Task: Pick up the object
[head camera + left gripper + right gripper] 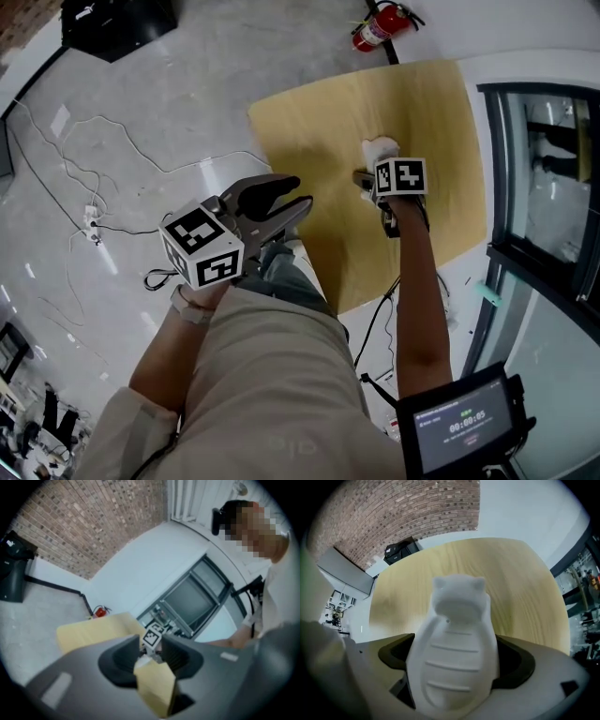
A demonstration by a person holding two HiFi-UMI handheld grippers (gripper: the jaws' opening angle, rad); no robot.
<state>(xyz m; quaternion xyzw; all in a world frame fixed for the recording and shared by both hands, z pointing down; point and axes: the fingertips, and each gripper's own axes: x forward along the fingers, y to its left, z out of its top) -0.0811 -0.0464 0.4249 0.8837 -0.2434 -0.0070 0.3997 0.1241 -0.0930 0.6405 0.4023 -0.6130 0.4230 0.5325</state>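
Observation:
A white animal figure (380, 150) with a ribbed belly stands on the round wooden table (309, 131). My right gripper (375, 169) reaches over the table to it. In the right gripper view the figure (454, 644) fills the space between the wide-spread jaws of the right gripper (454, 665); I see no pad pressing on it. My left gripper (286, 202) hangs above the floor beside the table's near edge, jaws apart, nothing in them. In the left gripper view the left gripper (150, 660) frames the table (93, 630) and the other gripper's marker cube (153, 636).
A red fire extinguisher (380, 26) lies on the floor beyond the table. Thin cables (94, 225) trail across the pale floor at left, near a black case (117, 23). A glass-fronted cabinet (553, 187) lines the right side. A screen device (464, 427) sits at bottom right.

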